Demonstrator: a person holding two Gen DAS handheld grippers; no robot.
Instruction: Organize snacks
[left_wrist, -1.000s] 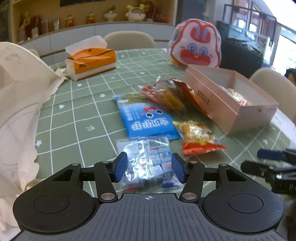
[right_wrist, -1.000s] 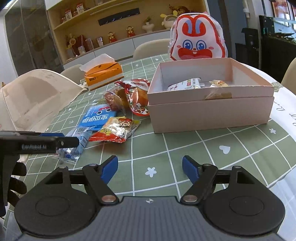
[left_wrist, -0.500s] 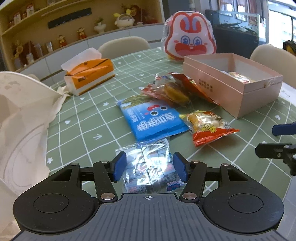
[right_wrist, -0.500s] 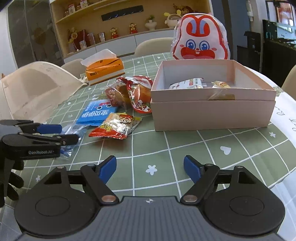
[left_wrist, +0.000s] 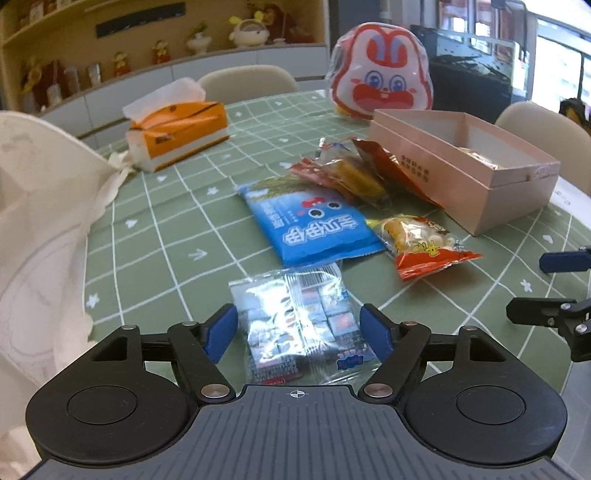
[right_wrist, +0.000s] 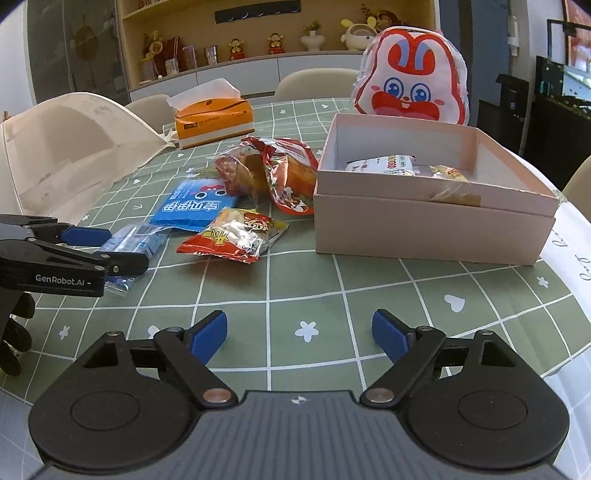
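The left gripper (left_wrist: 299, 334) is opening its jaws, and the clear bag of little candies (left_wrist: 295, 325) lies flat on the green table (left_wrist: 155, 229) between them, not squeezed. The right gripper (right_wrist: 299, 334) is opening too, with nothing inside, only tablecloth. The pink box (right_wrist: 436, 229) sits well apart, past the blue snack pack (left_wrist: 314, 225) and the red-and-yellow snack bag (left_wrist: 421, 243). The candy bag is shiny and thin (slippery, I think), so the pads could slide off or pinch only a corner, and it might drop on the way to the box.
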